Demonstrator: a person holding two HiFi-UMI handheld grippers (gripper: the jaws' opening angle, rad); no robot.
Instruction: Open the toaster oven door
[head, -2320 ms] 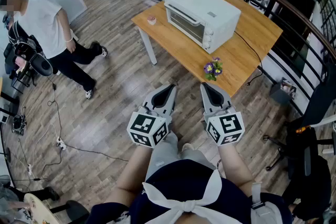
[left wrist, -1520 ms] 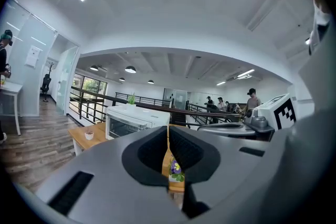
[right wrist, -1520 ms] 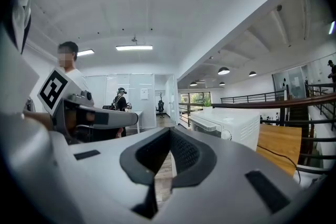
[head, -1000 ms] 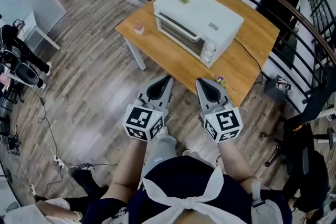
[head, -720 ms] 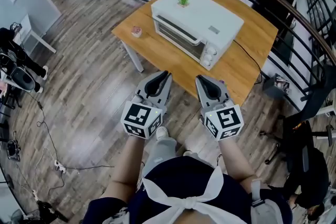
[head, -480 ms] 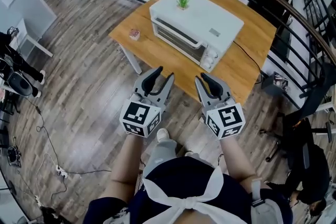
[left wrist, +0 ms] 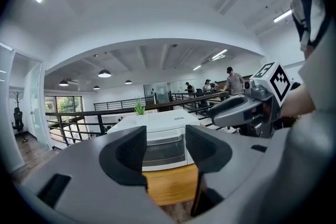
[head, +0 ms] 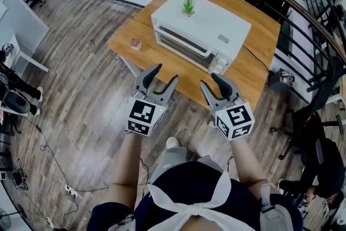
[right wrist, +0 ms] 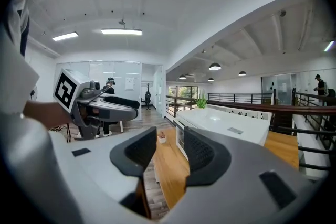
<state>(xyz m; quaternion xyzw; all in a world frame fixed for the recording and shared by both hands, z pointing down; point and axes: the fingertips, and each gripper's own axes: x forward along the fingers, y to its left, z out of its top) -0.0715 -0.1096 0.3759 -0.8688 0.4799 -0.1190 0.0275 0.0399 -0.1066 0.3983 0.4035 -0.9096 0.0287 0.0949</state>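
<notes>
Two grippers are working here, and both have just been opening: the left gripper (head: 165, 74) is holding its jaws wide apart with only air between them, and the right gripper (head: 212, 81) is doing the same, nothing pinched. One toaster oven (head: 203, 27) is sitting ahead of both pairs of jaws, well beyond the tips and touching neither. In the left gripper view it is showing straight through the gap between the jaws; in the right gripper view it is lying ahead and off to the right of the gap. Its glass door (head: 184, 46) is facing the jaws and standing shut. One wooden table (head: 254, 62) is carrying it. Two small plants are showing: one green tuft (head: 188, 4) on the oven's top, far past the jaw tips, and one tiny pot (head: 135, 44) on the table, ahead and left of the left jaws. The oven's knobs (head: 219, 66) are peeking just past the right jaws, too small to count. The table's near edge is hiding behind both grippers, and the lower part of the door is blocked by the jaws in the left gripper view.
</notes>
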